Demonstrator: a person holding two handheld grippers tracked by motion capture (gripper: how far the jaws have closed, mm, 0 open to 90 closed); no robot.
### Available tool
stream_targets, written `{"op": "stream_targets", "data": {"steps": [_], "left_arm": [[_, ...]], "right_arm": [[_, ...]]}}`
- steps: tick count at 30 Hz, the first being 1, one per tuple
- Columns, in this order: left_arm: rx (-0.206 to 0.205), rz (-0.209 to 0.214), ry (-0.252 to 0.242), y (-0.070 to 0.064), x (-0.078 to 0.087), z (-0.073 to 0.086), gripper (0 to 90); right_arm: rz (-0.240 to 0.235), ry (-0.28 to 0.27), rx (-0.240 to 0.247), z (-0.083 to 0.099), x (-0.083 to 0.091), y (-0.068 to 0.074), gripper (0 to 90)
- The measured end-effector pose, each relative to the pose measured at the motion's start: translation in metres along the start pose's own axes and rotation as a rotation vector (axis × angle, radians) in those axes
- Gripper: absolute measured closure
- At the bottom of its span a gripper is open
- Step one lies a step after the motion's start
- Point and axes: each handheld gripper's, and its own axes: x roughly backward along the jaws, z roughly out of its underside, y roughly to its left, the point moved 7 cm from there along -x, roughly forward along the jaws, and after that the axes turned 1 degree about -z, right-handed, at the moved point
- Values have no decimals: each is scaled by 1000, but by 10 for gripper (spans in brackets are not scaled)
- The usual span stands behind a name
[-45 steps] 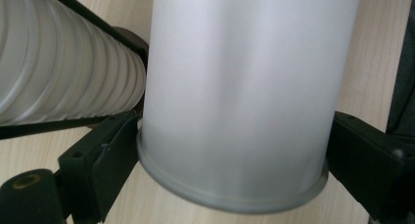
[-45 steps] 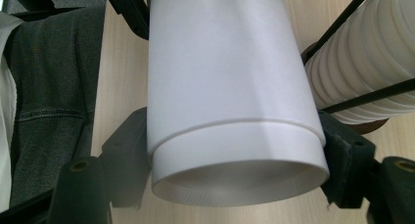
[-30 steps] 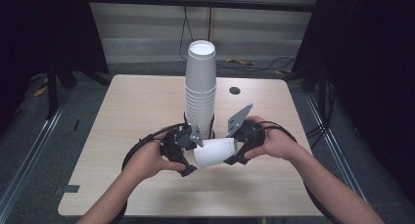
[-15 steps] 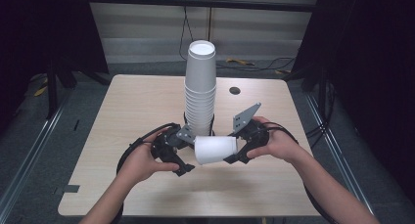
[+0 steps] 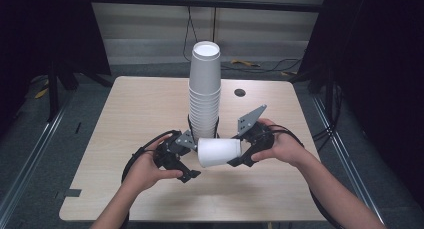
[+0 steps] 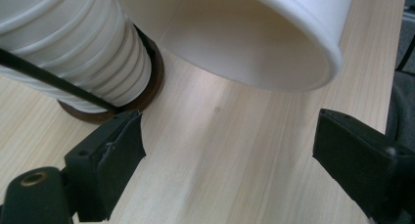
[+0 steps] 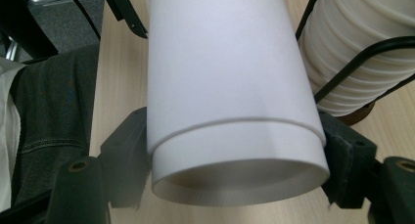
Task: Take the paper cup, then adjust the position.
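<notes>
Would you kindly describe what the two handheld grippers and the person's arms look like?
Both the left gripper and the right gripper are matte black with blocky jaws and round screw holes. Each carries a grey three-cornered plate dotted with small holes; the right one stands taller. Black cables loop back from both along the table. The forearms are bare, with no sleeves in sight.

right hand-held gripper (image 7: 238, 150): jaws clamped both sides of white paper cup (image 7: 225, 87), near its open rim | cup stack (image 7: 362, 43): stood just beside, in black wire holder | bench (image 7: 122, 77): light wood below
</notes>
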Motion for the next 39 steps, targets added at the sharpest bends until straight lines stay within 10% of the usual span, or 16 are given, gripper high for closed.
{"op": "stream_targets", "data": {"steps": [11, 39], "left_arm": [[54, 28, -123, 3, 0, -3, 116], [59, 79, -128, 2, 0, -13, 81]], "right_arm": [[5, -35, 10, -4, 3, 1, 250], [-21, -55, 46, -8, 0, 9, 248]]}}
